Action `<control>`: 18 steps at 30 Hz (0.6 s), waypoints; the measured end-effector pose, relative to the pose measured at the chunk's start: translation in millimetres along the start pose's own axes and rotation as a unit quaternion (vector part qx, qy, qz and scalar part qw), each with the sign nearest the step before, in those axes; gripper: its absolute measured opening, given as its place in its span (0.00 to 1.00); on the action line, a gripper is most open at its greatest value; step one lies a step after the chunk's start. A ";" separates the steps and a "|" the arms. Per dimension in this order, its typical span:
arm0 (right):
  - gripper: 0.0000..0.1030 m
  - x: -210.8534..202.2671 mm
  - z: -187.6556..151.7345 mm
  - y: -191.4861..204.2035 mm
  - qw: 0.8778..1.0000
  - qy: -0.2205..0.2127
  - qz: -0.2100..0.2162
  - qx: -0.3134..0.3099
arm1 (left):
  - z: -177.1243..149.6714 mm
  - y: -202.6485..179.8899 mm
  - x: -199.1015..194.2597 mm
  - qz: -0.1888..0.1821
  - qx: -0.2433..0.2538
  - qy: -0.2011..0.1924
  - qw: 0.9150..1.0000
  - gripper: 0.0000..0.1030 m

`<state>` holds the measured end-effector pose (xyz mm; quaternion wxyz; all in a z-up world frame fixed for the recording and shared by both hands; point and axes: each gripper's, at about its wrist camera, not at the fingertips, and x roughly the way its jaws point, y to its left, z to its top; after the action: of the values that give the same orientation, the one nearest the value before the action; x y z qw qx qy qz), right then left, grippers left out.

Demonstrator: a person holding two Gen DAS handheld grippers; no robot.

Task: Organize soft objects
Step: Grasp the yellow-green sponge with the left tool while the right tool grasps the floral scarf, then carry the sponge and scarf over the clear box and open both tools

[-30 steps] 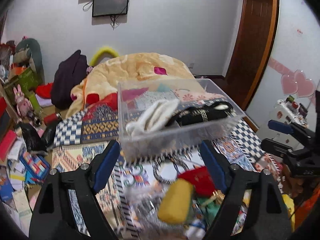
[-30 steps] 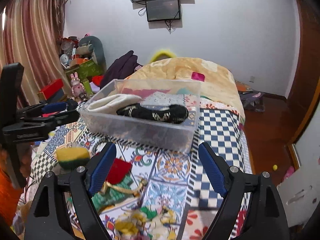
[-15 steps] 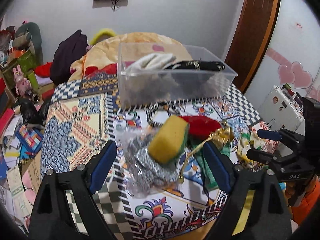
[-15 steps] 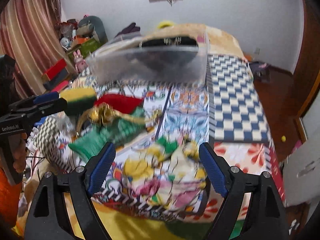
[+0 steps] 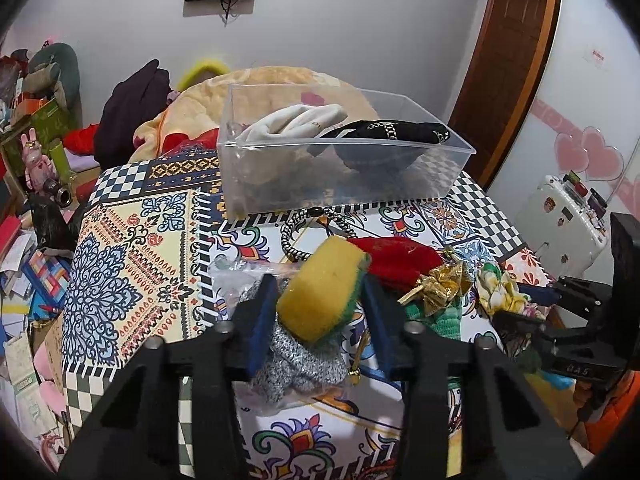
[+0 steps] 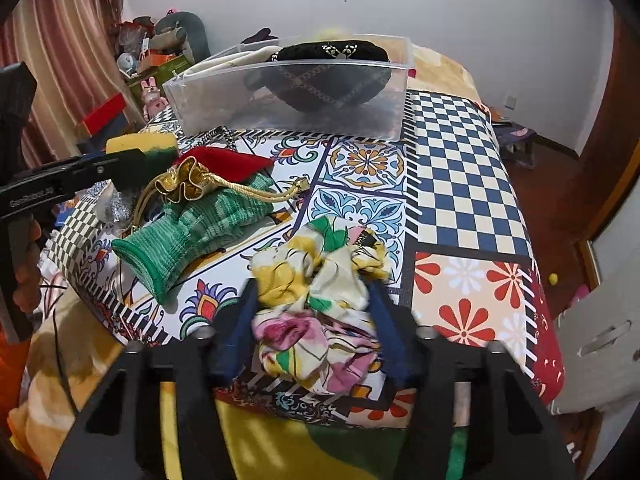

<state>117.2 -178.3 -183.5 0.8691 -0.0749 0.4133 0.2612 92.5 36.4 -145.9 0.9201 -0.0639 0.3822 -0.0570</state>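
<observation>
In the left wrist view my left gripper (image 5: 318, 286) has its jaws closing, and the blue pads press both sides of a yellow and green sponge (image 5: 320, 304). The sponge lies over a silver scrubber in a plastic bag (image 5: 296, 364). My right gripper (image 6: 312, 292) is also closing, its pads against a crumpled floral cloth (image 6: 316, 320) at the table's near edge. A red pouch with gold trim (image 6: 224, 164) and a green knitted piece (image 6: 200, 224) lie between the two. Behind them a clear plastic box (image 5: 340, 188) holds a white cloth (image 5: 296, 122) and a black hat (image 5: 384, 132).
A black-and-white cord loop (image 5: 292, 240) lies just in front of the box. The patterned tablecloth (image 6: 460, 184) is bare on the right. A white suitcase (image 5: 568, 216) stands right of the table, clutter and toys (image 5: 36, 160) to the left, bedding (image 5: 280, 80) behind.
Both grippers came down toward the table and narrowed from wide open. The left now clamps the sponge, the right the floral cloth. The box looks farther and higher in both views.
</observation>
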 end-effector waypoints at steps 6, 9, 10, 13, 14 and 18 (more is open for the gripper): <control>0.25 -4.8 9.1 -2.7 1.000 -0.018 -0.004 0.009 | 3.1 -0.5 -7.8 0.004 0.004 -0.017 1.000 0.34; 0.25 -12.9 18.7 -0.3 0.999 -0.039 -0.012 0.002 | 8.4 -0.2 -16.4 0.006 0.005 -0.029 1.000 0.34; 0.25 -16.2 22.9 0.1 0.999 -0.047 -0.014 0.001 | 11.5 0.0 -20.5 0.007 0.005 -0.035 0.999 0.34; 0.25 -25.3 39.5 -0.3 0.997 -0.073 -0.012 0.003 | 19.9 0.7 -29.3 0.009 0.006 -0.051 0.999 0.34; 0.25 -30.5 47.6 0.6 0.996 -0.087 -0.011 0.003 | 23.9 0.8 -32.7 0.010 0.006 -0.058 0.998 0.34; 0.25 -44.2 74.1 6.9 0.992 -0.130 -0.003 -0.006 | 38.0 -1.0 -42.4 0.014 0.010 -0.084 0.996 0.34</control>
<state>140.9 -164.1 -101.5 0.9156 -0.0467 0.2952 0.2689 89.6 44.7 -89.6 0.9503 -0.0536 0.3037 -0.0422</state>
